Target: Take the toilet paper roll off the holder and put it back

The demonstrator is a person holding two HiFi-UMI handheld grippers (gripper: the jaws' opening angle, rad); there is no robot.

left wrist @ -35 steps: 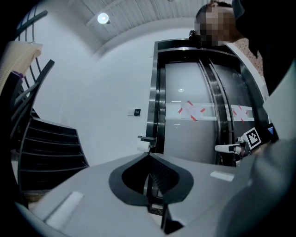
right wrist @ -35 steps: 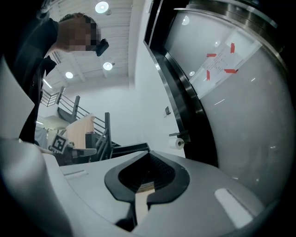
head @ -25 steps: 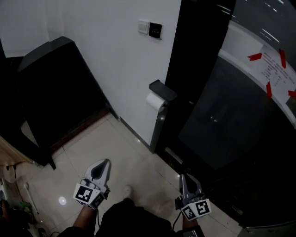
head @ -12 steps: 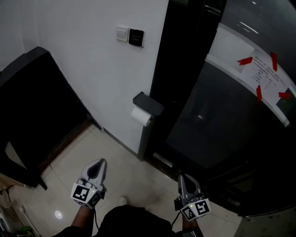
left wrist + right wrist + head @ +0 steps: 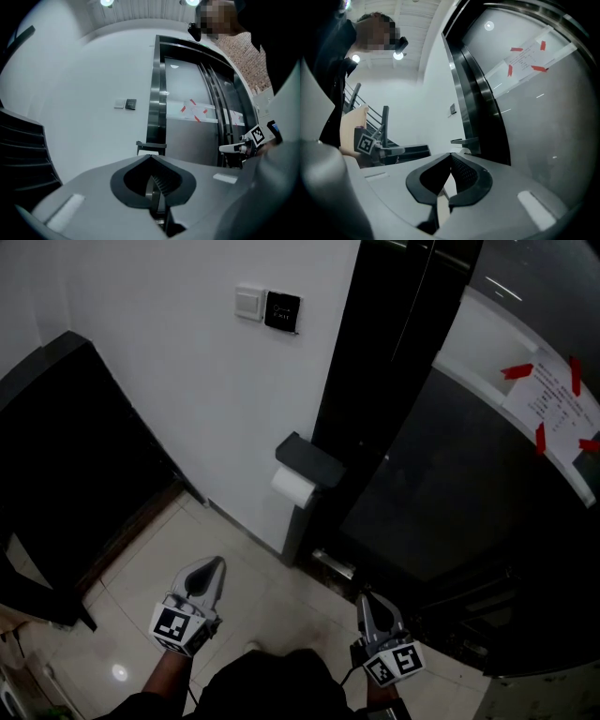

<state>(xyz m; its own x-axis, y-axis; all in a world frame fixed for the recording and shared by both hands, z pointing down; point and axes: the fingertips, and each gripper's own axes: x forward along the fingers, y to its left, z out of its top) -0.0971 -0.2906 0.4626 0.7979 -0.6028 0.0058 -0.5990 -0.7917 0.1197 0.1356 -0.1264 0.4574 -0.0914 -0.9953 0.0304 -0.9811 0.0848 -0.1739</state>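
Note:
A white toilet paper roll (image 5: 293, 487) hangs under the dark lid of a holder (image 5: 308, 457) on the white wall, beside a black door frame. In the left gripper view the holder (image 5: 151, 147) shows small, just above my shut jaw tips. My left gripper (image 5: 214, 564) is shut and empty, low at the left over the floor tiles, well short of the roll. My right gripper (image 5: 365, 600) is shut and empty too, low at the right, near the dark glass door. The holder (image 5: 462, 140) appears far off in the right gripper view.
A wall switch and a dark panel (image 5: 269, 307) sit high on the white wall. A black cabinet (image 5: 66, 446) fills the left side. A dark glass door (image 5: 469, 474) with a taped paper notice (image 5: 553, 399) stands at the right. Beige floor tiles (image 5: 141, 568) lie below.
The view has shifted, and the holder and roll now sit slightly higher and further left in the head view than a second ago. Both grippers stayed shut and low in the frame.

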